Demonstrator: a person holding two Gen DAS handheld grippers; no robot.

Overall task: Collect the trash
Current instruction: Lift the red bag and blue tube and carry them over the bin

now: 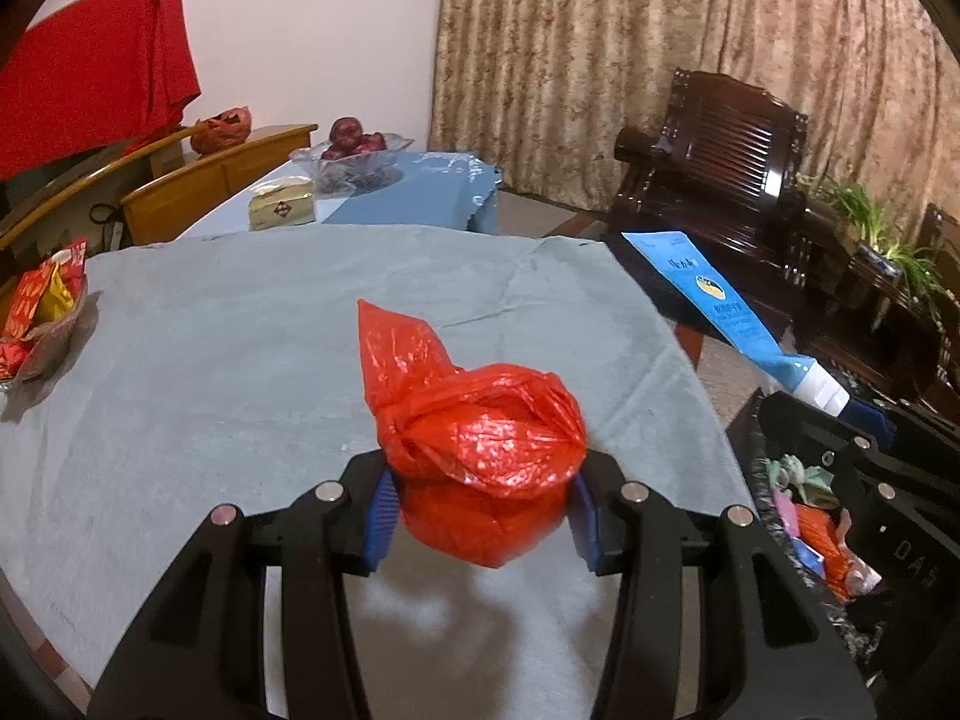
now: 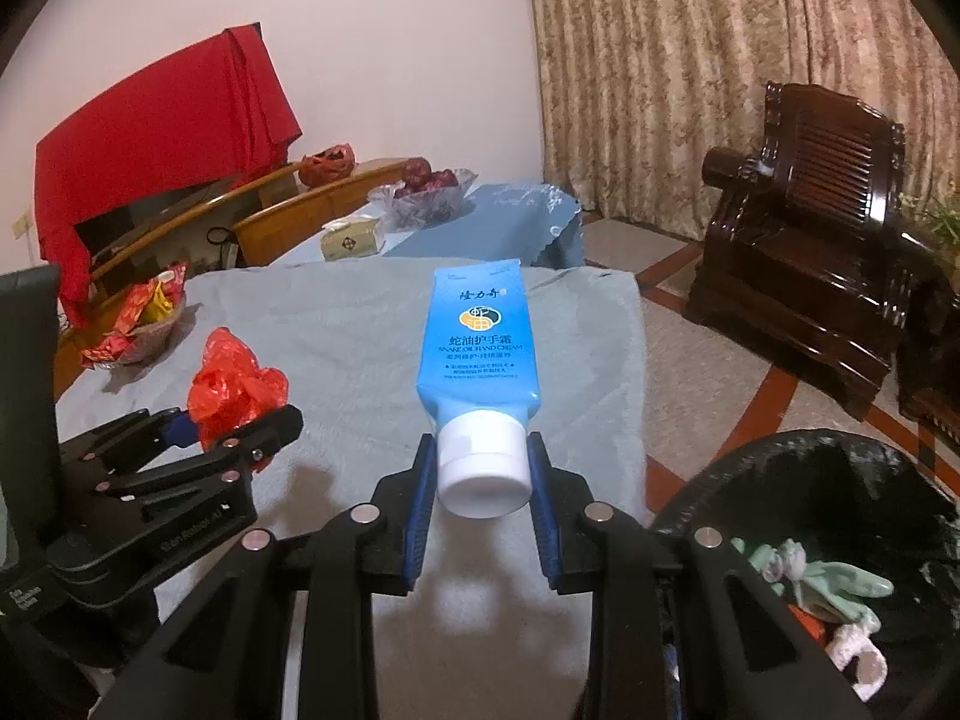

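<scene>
Both views are dim and warm-toned, lit from overhead indoors, so soft shadows fall on the bench [image 1: 210,360] directly beneath each held item, toward 6 o'clock. Small glare spots glint on the red plastic bag [image 1: 480,456] and on the dark wooden armchair [image 2: 804,240]. Fisheye bending curves straight lines near the rim, black vignette fills every corner, and detail is slightly soft throughout.

A glossy red-orange plastic bag [image 1: 480,456] on a pale grey surface [image 1: 210,360]. A bright blue hand cream tube [image 2: 477,336] with white cap [image 2: 483,462]. Beige patterned curtains [image 2: 690,60] far right.
</scene>
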